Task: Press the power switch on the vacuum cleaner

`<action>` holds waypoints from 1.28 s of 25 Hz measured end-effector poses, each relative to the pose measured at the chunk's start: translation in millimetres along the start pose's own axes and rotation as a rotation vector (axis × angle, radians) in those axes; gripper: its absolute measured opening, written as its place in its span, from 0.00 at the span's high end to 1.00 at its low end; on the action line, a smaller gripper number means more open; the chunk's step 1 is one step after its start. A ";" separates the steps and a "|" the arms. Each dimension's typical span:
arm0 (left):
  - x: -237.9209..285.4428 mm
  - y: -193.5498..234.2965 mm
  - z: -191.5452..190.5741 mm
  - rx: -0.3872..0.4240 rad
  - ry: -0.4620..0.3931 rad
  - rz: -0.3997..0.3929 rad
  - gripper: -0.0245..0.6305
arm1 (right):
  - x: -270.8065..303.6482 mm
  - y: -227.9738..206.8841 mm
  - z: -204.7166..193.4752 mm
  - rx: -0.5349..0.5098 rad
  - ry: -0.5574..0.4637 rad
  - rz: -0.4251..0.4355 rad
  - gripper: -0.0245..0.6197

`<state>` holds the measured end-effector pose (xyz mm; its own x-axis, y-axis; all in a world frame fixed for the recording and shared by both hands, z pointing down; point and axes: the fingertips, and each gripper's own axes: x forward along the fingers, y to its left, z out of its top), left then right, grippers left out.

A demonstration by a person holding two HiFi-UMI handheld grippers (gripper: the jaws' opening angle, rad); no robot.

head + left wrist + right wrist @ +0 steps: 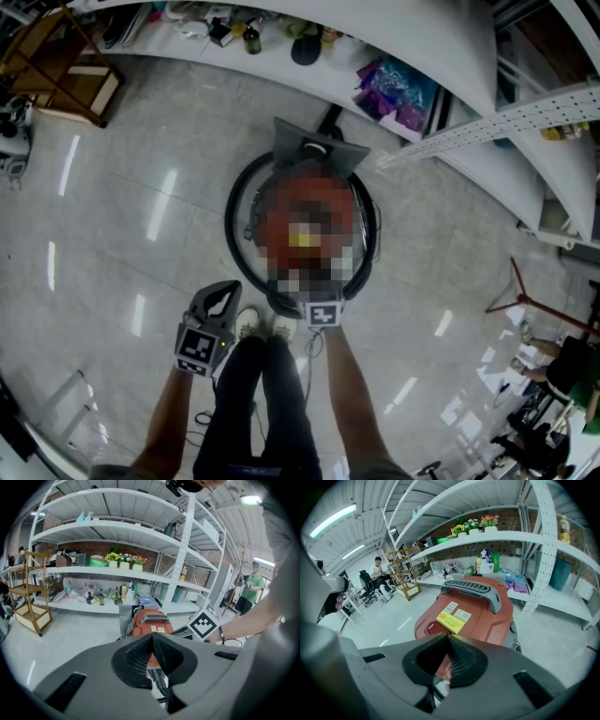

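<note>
The red vacuum cleaner (pixel 311 217) stands on the floor in front of me, ringed by its dark hose (pixel 234 217); a mosaic patch covers most of it in the head view. In the right gripper view its red lid (pixel 483 613) with the grey handle (pixel 474 588) fills the middle. A dark red oval switch (pixel 431 627) lies by the yellow label. My right gripper (pixel 449 638) is shut, its tips just short of that switch. My left gripper (pixel 152 635) is also shut and empty, held back to the left, pointing at the vacuum (pixel 150 622).
White shelving (pixel 412 56) curves behind the vacuum, holding bottles (pixel 251 37) and a purple bag (pixel 398 89). A wooden cart (pixel 61 66) stands far left. A metal shelf post (pixel 546 550) rises at the right. People sit (pixel 377 576) or stand (pixel 246 592) further off.
</note>
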<state>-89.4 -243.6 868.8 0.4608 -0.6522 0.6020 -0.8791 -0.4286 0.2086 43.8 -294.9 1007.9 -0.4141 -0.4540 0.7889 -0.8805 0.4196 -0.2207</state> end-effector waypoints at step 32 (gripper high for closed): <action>-44.5 -15.6 55.2 0.064 -0.067 0.016 0.95 | -60.2 15.3 37.2 0.047 -0.085 -0.004 0.94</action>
<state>-89.4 -242.5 796.3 0.4559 -0.6986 0.5515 -0.8778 -0.4554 0.1487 46.6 -290.4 935.7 -0.4267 -0.5214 0.7389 -0.8913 0.3810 -0.2459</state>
